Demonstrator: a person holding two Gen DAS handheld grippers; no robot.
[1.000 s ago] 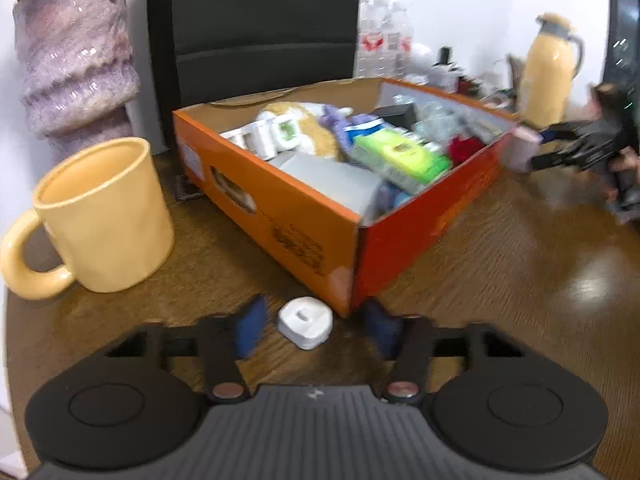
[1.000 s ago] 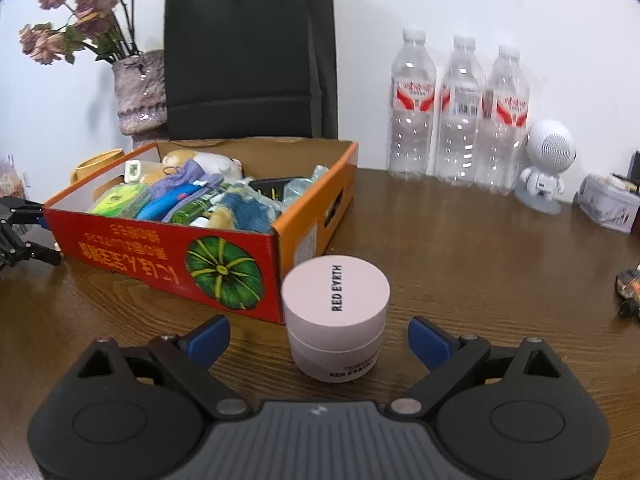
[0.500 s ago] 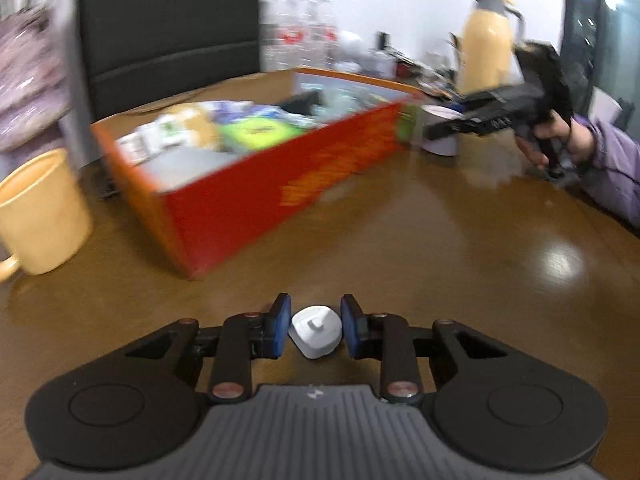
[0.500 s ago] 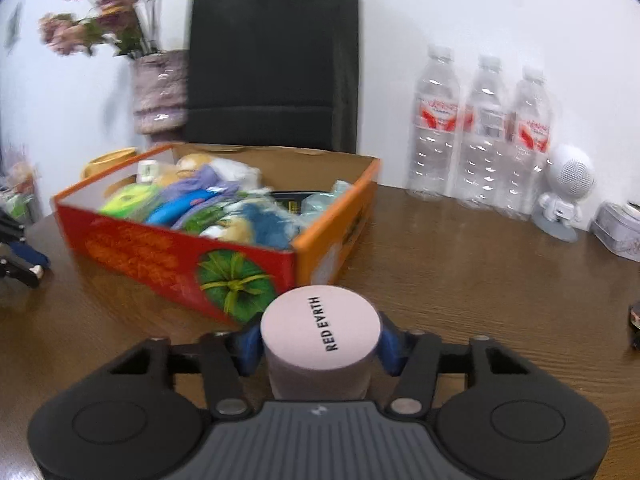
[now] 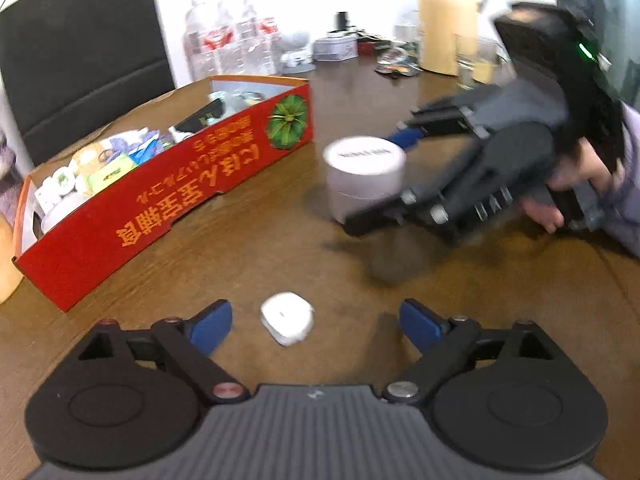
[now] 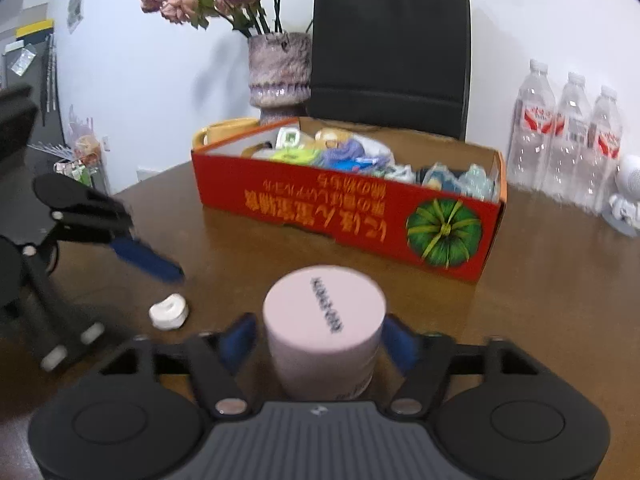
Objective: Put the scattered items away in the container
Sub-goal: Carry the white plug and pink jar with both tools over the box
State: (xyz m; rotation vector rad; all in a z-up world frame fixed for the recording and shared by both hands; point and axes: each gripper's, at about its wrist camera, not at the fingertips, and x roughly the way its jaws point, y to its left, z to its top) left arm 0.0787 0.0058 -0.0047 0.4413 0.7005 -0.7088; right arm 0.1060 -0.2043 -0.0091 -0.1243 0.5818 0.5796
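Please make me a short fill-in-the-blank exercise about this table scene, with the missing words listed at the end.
1. The pink jar stands between the fingers of the ____ hand-held gripper.
2. The small white item lies on the ____, outside the box.
3. The picture printed on the red box shows a green ____.
4. Behind the box stands a vase holding dried ____.

Missing words: right; table; pumpkin; flowers

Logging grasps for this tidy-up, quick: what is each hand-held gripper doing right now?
Left hand-held gripper: jaws opening, wide apart; small white item lies loose between them on the table.
Right hand-held gripper: jaws opening around the pink jar; no visible grip.
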